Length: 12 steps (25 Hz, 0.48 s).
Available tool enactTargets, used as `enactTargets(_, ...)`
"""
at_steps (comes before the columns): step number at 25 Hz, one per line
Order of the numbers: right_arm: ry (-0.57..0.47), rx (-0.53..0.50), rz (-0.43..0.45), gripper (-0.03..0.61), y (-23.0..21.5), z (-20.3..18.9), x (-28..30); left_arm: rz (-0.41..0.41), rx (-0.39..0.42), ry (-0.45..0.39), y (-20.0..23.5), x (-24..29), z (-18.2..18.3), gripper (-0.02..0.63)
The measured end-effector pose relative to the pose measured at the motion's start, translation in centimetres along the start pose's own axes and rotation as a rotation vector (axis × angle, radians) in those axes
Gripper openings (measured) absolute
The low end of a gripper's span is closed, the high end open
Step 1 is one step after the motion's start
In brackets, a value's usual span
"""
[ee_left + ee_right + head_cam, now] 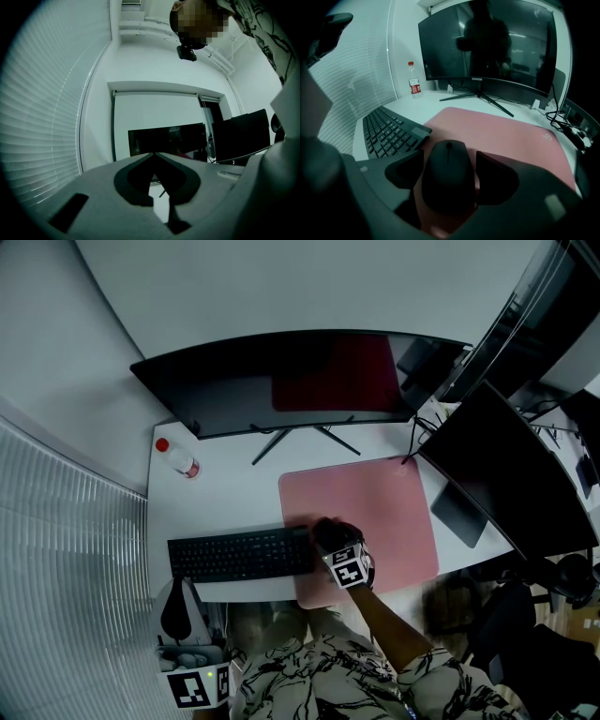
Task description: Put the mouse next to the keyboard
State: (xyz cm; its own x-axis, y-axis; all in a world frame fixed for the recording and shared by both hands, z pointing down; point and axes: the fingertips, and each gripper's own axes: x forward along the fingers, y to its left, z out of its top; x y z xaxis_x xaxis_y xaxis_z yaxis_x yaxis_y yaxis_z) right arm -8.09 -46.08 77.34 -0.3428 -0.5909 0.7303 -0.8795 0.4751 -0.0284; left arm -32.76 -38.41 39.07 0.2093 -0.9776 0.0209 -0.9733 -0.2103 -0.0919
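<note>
One black computer mouse on the pink mat just right of one black keyboard, long axis and wheel end towards the curved monitor, right hand-held gripper spread around it, left hand-held gripper closed, empty, off the white worktop.

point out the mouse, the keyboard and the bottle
mouse (449,174), right gripper view, top of its shell
keyboard (242,555), head view, middle of the keys
bottle (184,463), head view, its body
</note>
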Motion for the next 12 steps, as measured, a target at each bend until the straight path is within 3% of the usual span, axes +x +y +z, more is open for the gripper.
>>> enactTargets(7, -0.071, -0.007, 0.037, 0.380, 0.3, 1.7, -1.5, -0.003, -0.008, -0.009, 0.2, 0.0, 0.1, -0.002)
enactTargets(9, -0.094, -0.022, 0.036, 0.343, 0.3, 2.3, -2.3, -0.005, -0.012, -0.001, 0.1, 0.0, 0.0, -0.002)
enactTargets(12, -0.154, -0.048, 0.021, 0.225, 0.1, 3.9, -4.0, -0.014, -0.013, -0.017, -0.2, 0.1, 0.2, -0.002)
